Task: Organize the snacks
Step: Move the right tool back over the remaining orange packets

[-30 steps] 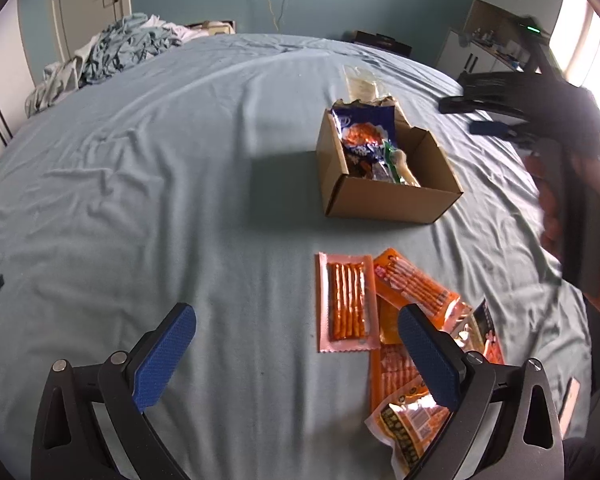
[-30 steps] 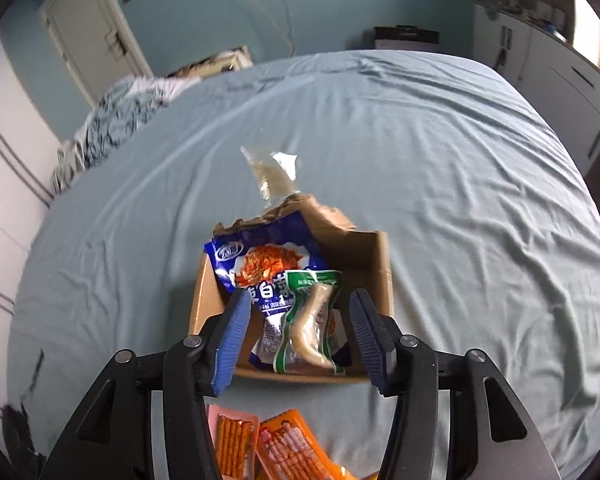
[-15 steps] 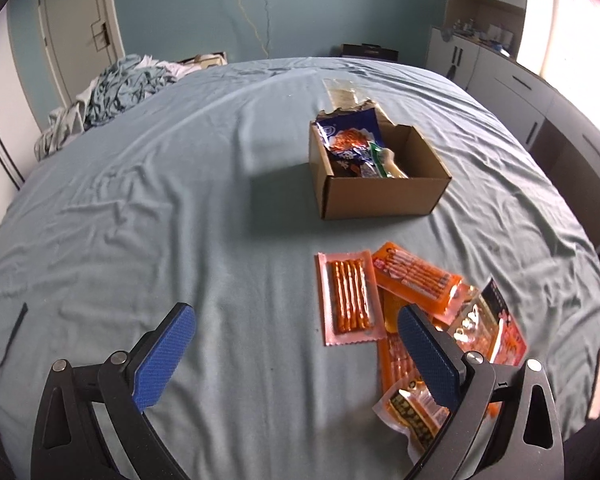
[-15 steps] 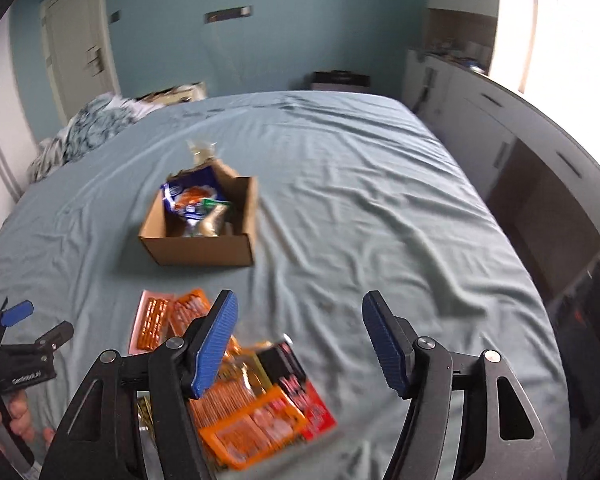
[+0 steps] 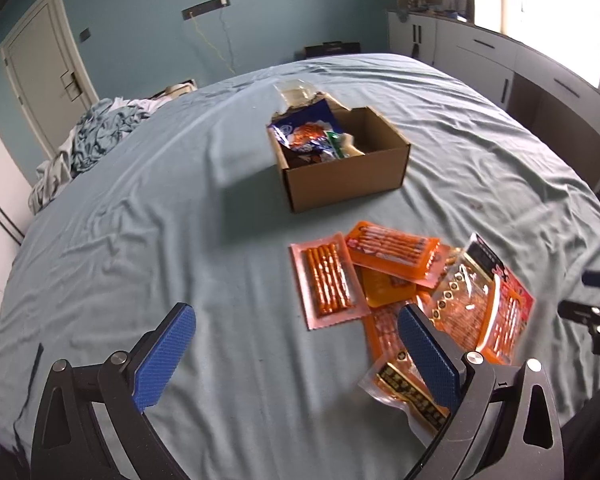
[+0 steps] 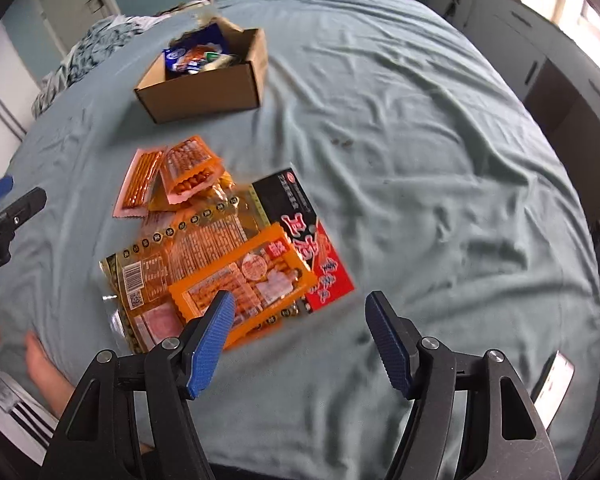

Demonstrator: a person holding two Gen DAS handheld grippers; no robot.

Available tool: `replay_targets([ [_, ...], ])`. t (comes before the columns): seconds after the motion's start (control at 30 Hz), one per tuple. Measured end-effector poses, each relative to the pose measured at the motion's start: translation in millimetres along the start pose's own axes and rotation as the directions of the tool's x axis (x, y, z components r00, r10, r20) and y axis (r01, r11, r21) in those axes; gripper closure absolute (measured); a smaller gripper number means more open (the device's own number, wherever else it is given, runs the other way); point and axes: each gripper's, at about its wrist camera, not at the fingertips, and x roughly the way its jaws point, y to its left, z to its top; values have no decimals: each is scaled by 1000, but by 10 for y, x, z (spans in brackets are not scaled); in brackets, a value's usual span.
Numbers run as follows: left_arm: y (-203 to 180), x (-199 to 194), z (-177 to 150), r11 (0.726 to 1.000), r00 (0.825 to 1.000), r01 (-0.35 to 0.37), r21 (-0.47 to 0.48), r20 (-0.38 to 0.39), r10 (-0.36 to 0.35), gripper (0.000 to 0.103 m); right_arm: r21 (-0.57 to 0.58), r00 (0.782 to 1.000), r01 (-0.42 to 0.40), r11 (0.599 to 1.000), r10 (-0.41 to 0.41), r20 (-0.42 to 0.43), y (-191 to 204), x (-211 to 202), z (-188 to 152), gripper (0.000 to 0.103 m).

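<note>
reaching for next snack: right hand-held gripper [image 6: 300, 340] released, empty, above orange sausage pack [image 6: 242, 280] atop pile on bed [image 6: 420, 160]; left hand-held gripper [image 5: 296, 356] released, empty. next: lower, clamp pack, carry to cardboard box [image 6: 204, 88].

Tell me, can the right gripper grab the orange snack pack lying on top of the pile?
Probably yes. The right gripper hangs with its jaws open and empty, close above the orange snack pack, which lies on top of the pile with nothing covering it.
</note>
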Motion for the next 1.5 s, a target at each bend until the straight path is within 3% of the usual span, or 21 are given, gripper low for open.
replay_targets([
  [0.17, -46, 96, -19, 1000, 1000, -11, 17, -26, 12, 0, 39, 1000, 1, 999, -1, -10, 35, 190, 2, 36],
  [0.53, -107, 177, -49, 999, 998, -7, 37, -55, 9, 0, 144, 998, -55, 988, 57, -5, -292, 75, -17, 36],
  [1.13, -202, 301, -55, 998, 995, 7, 61, -95, -2, 0, 193, 997, -72, 979, 75, -6, -369, 94, -23, 36],
  [1.5, -493, 462, -105, 984, 986, 90, 152, -154, -67, 0, 191, 996, -77, 979, 86, -40, -365, 217, 12, 36],
])
